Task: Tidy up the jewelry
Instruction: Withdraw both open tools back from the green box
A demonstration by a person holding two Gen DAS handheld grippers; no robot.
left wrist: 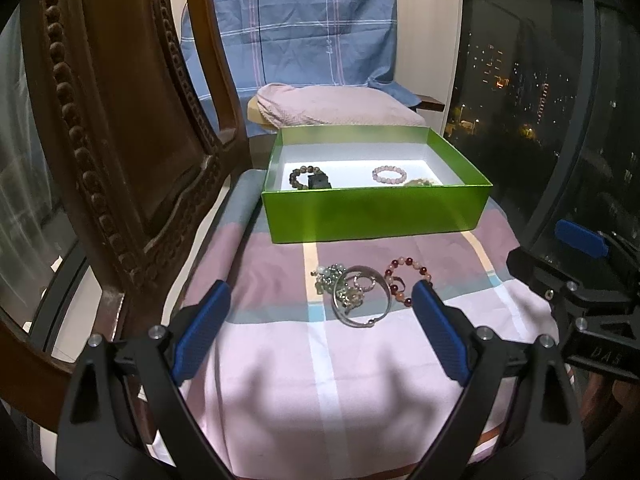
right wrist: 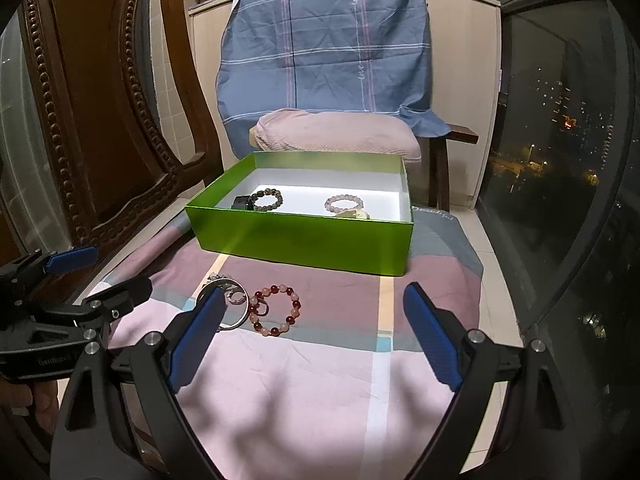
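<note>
Both grippers, left (left wrist: 320,300) and right (right wrist: 312,312), jaws wide apart, empty. Pile (left wrist: 352,296) and red bracelet (right wrist: 275,311) on cloth (left wrist: 280,360), near box (left wrist: 376,216); 2 bracelets already inside. Step: pre-grasp. Next: close on 1 piece only.

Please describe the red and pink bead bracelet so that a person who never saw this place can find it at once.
Find the green box on the checked cloth. On the cloth in front of it lies a small heap of jewelry; the bracelet lies flat at that heap's right edge. It alone mixes dark red and pale pink beads; beside it are a silver bangle and greenish pieces.
</note>
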